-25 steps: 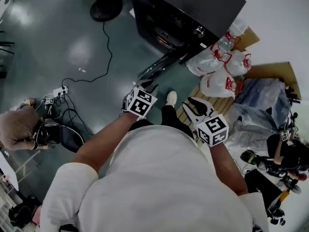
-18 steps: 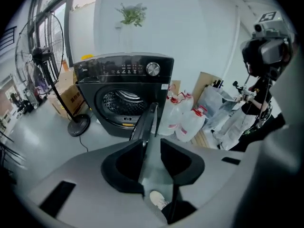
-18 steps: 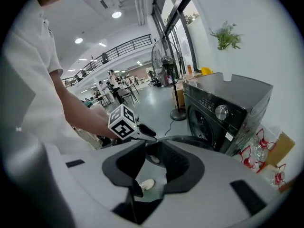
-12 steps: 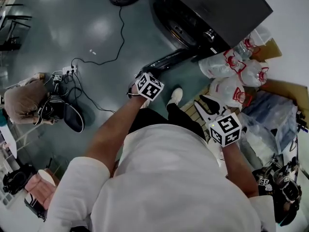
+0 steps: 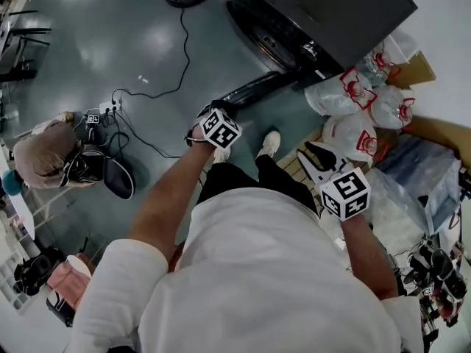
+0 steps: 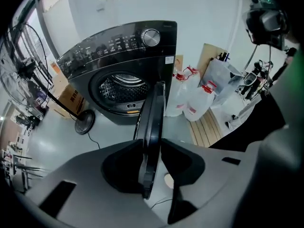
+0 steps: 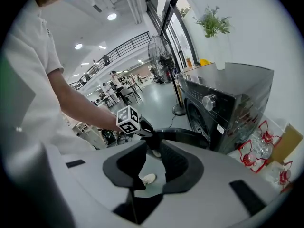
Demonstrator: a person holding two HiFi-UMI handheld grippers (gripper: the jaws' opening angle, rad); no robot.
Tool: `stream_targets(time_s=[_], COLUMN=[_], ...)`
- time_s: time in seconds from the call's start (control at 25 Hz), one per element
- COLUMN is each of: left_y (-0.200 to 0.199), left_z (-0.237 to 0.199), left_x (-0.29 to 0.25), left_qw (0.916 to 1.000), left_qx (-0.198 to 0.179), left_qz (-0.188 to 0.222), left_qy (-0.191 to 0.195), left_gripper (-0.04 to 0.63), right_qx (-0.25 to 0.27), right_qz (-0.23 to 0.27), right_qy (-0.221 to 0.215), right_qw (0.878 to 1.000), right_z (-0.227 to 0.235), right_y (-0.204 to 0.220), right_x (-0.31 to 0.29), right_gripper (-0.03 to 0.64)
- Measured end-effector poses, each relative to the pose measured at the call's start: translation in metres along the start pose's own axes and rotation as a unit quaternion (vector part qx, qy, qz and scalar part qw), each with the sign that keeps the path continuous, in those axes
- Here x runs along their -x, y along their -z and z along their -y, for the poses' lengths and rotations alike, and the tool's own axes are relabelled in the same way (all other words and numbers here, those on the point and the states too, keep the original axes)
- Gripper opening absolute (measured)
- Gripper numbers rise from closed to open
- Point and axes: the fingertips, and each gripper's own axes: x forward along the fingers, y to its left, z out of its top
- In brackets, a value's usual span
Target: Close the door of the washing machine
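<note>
The door [image 6: 153, 109] stands swung out from the washing machine [image 6: 118, 51], its edge between the just-widened, unclamped jaws of your left tool [image 6: 151, 150]; clamp it and swing it onto the machine, your right tool [image 7: 152, 148] empty, jaws apart though just narrowing.

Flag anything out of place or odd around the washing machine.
The washing machine door hangs wide open, swung out over the floor instead of shut. A black cable trails loose across the floor towards a power strip. Nothing looks spilled or damaged.
</note>
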Motion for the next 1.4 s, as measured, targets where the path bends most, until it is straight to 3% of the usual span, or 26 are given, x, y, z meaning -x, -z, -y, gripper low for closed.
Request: stream_targets(time_s=[0.44, 0.88, 1.4], left_y=[-0.009, -0.028, -0.074], left_z=[-0.040, -0.095, -0.147], left_x=[-0.007, -0.016, -0.039], left_qw=[0.9995, 0.9929, 0.9675], left_qx=[-0.025, -0.114, -0.236], left_qz=[-0.018, -0.005, 0.019], left_qy=[0.011, 0.033, 0.087], left_gripper=[0.132, 0.135, 0.135], right_qx=[0.013, -0.009, -0.084], right_qz=[-0.005, 0.008, 0.037], right_qy=[-0.017, 0.034, 0.097], right_qw=[1.000, 0.999, 0.991], right_z=[0.007, 0.004, -0.011], right_y=[-0.008, -0.040, -0.100], right_x=[-0.013, -0.039, -0.099], right_gripper=[0.103, 0.095, 0.091])
